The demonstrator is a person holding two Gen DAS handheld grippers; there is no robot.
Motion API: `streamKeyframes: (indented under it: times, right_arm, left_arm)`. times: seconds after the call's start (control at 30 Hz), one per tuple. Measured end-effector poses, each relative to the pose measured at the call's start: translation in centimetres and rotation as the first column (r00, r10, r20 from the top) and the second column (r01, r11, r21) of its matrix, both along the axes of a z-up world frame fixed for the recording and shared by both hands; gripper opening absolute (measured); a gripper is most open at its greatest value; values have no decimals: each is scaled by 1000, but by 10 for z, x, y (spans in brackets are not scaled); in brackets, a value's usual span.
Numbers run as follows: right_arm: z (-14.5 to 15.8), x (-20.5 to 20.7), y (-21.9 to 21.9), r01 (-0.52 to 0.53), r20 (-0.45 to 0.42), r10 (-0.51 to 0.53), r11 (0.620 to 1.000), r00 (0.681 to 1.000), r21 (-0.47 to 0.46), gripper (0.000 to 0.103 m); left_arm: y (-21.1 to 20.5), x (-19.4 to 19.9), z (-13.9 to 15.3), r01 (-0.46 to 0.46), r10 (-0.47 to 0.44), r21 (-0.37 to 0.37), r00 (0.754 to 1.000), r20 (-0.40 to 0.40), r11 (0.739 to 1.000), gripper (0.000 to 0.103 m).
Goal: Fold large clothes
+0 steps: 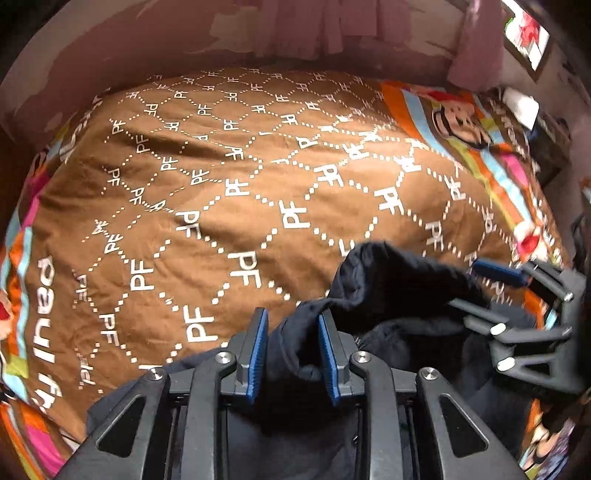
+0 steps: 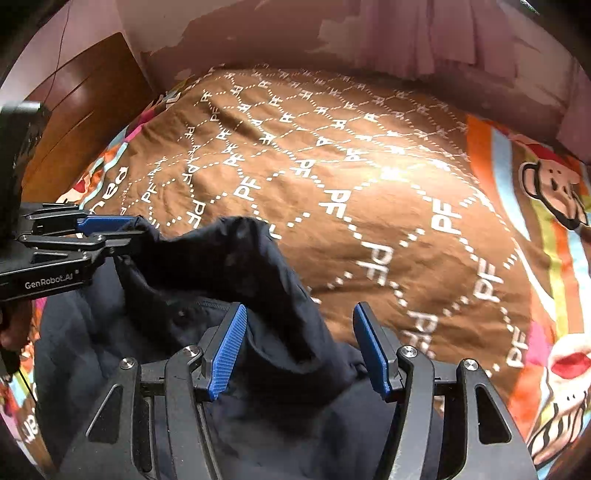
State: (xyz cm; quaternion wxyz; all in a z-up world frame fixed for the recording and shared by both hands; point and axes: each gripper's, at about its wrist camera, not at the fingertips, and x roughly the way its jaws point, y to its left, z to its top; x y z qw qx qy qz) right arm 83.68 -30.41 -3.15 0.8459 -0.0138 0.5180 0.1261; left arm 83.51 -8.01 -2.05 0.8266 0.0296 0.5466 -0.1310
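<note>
A dark navy padded garment (image 1: 399, 291) lies bunched at the near edge of a bed; it also shows in the right wrist view (image 2: 221, 280). My left gripper (image 1: 291, 325) has its blue pads closed on a fold of the garment; it also shows in the right wrist view (image 2: 122, 230) at the left, pinching the cloth's edge. My right gripper (image 2: 299, 325) stands open with a raised fold of the garment between its fingers, not pinched. It shows in the left wrist view (image 1: 469, 288) at the right, jaws apart over the cloth.
The bed is covered by a brown quilt (image 1: 240, 184) printed with white "PF" letters and a colourful cartoon border (image 2: 546, 206). A pink wall (image 1: 221, 33) runs behind it. A wooden panel (image 2: 81, 122) stands at the left.
</note>
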Motion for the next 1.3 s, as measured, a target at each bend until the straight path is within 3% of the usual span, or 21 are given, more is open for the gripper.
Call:
streamKeyframes:
  times: [0.03,0.07,0.13,0.3,0.53,0.63,0.73,0.83,1.03,1.17,1.3]
  right_arm:
    - [-4,4,3,12,-13,-13,1000,1000,-19,51]
    - [-8,3,3,19,-16,-20,1000,1000,-14,35]
    - [-7,3,1,48,-15,-47,998,999,36,13]
    - [6,-15,-17,76,59,-87,984,994,162,7]
    - [9,-66,-46,5,139,-44,963,989,271,5]
    - [1,-81,-51,-17,107,-11,964,994,265,5]
    - [-18,-93,-42,-49,37,42,975,998,217,5]
    - [-39,-102,-33,-65,-21,70,979,997,193,5]
    - [-76,-112,-26,-59,-67,73,981,995,187,5]
    - [-71,-114,-27,-32,-62,47,977,997,211,6]
    - [-50,-117,-41,-24,-45,38,960,998,280,9]
  left_arm:
    - [-1,1,-2,-3,3,-1,1000,-8,1000,10]
    - [-3,1,-3,0,0,3,1000,-9,1000,8]
    - [-2,-1,-2,0,0,-6,1000,9,1000,6]
    - [28,-11,6,-33,35,-179,999,10,983,5]
    - [68,-51,10,73,-75,-252,997,2,965,5]
    - [65,-71,2,157,-165,-214,986,-19,964,5]
    - [53,-87,-19,227,-237,-122,969,-67,966,5]
    - [46,-96,-40,258,-263,-56,959,-109,965,5]
    - [41,-103,-72,244,-245,-17,961,-132,970,5]
    - [31,-120,-61,237,-232,86,971,-56,968,7]
    - [31,-132,-38,234,-232,97,972,-31,967,28]
